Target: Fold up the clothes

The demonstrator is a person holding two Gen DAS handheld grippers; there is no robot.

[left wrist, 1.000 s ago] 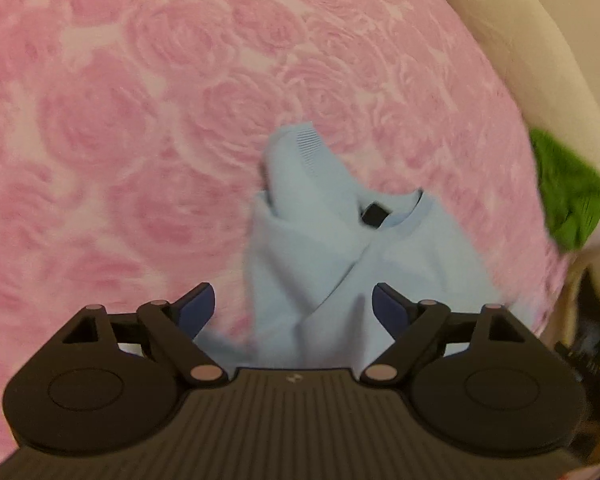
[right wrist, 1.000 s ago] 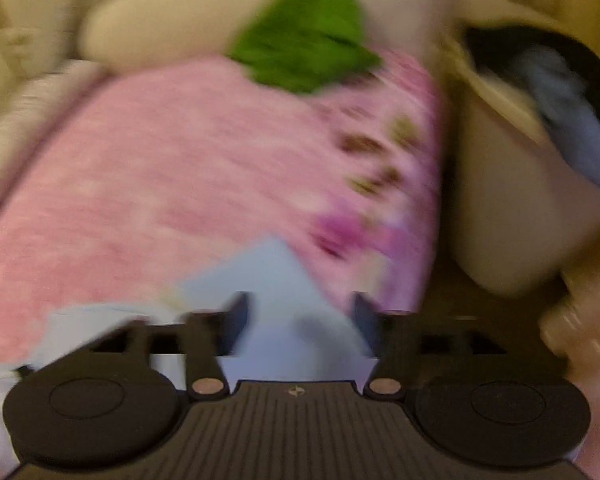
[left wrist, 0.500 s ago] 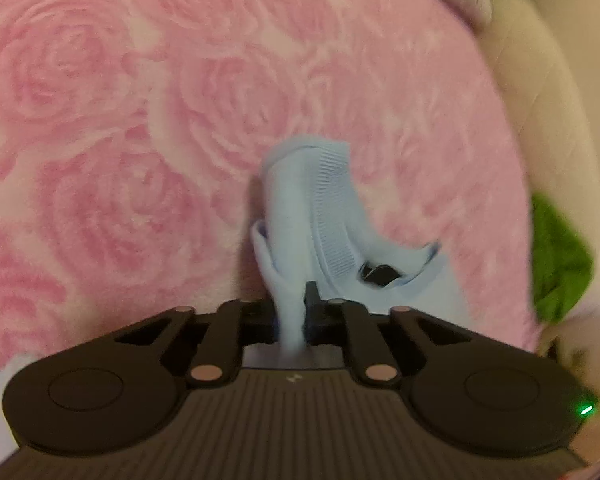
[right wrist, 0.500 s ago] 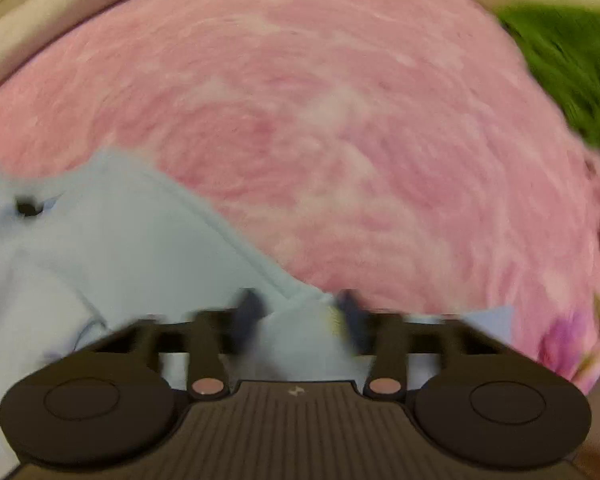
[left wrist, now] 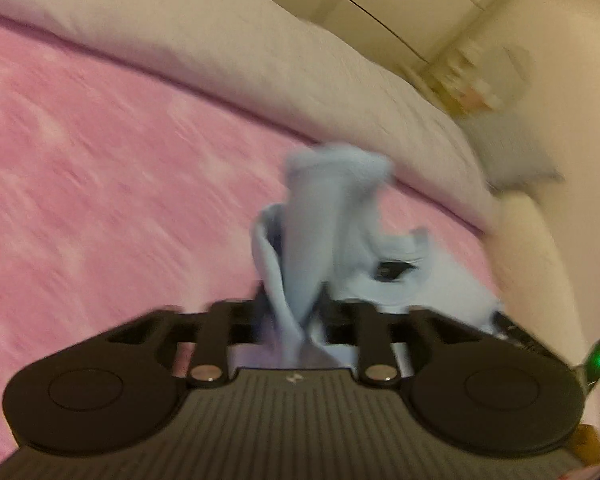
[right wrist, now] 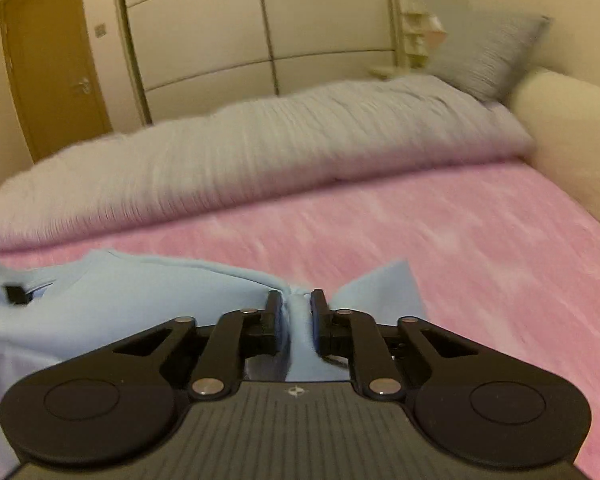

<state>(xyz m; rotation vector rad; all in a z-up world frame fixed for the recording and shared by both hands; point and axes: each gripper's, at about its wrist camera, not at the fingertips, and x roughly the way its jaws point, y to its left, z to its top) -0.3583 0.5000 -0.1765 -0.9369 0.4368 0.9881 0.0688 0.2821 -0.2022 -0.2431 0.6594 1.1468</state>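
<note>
A light blue sweater (left wrist: 324, 216) is held up over the pink rose blanket (left wrist: 100, 184). My left gripper (left wrist: 294, 304) is shut on a bunched fold of it; a sleeve stands up in front and the collar with a dark label (left wrist: 388, 270) hangs to the right. In the right wrist view my right gripper (right wrist: 296, 304) is shut on another fold of the sweater (right wrist: 120, 304), which stretches away to the left; a corner (right wrist: 384, 288) sticks out on the right.
A grey duvet (right wrist: 260, 152) lies rolled along the far side of the bed. A grey pillow (right wrist: 488, 52) and a cream padded bed frame (right wrist: 568, 132) are at the right. A wardrobe (right wrist: 260, 28) and a door (right wrist: 52, 64) stand behind.
Both grippers have closed on the sweater and lifted it. Both views have tilted up from the blanket toward the duvet and the wall.
</note>
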